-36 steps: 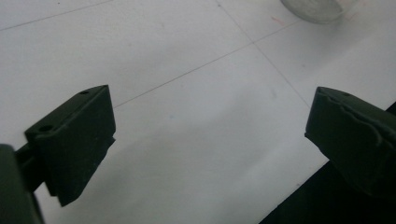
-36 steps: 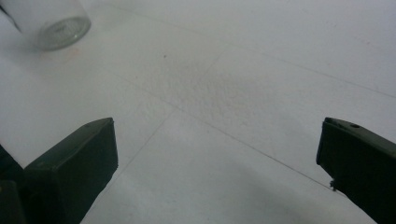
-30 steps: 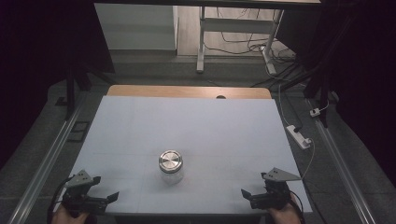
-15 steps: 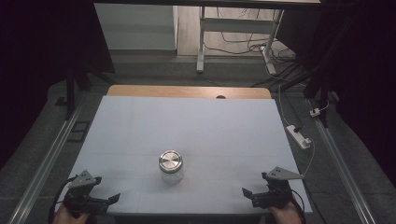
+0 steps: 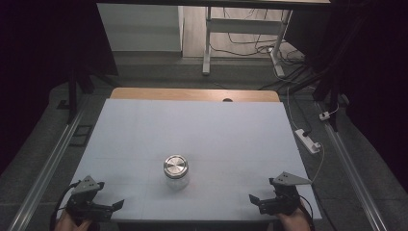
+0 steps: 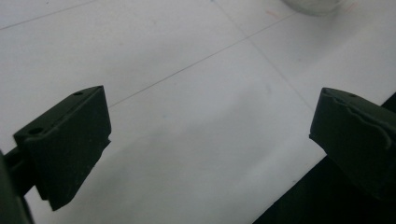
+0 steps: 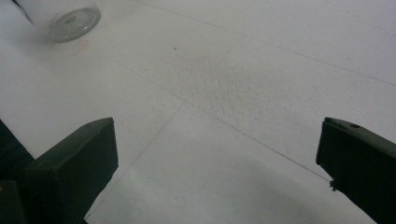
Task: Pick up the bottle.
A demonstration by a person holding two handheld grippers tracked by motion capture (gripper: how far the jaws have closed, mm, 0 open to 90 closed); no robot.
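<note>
A clear glass jar (image 5: 175, 172) with a round metal lid stands upright on the white tabletop (image 5: 202, 130), a little front of centre. My left gripper (image 5: 113, 207) sits at the front left corner and points right toward the jar. Its jaws have just been opening and now stand wide with nothing between them (image 6: 210, 135). The jar's base (image 6: 313, 3) shows at the top right of the left gripper view. At the front right corner my right gripper (image 5: 255, 200) points left, also wide open and empty (image 7: 219, 154). The jar (image 7: 65, 16) lies far off at the upper left of the right gripper view.
A wooden strip (image 5: 192, 94) edges the table's far side. On the floor to the right lies a white power strip (image 5: 308, 140) with its cable. Metal rails (image 5: 48, 168) run along both sides. The table's front edge lies just under both grippers.
The left gripper's jaws look slightly wider apart than before. Both hands and the jar have stayed where they were.
</note>
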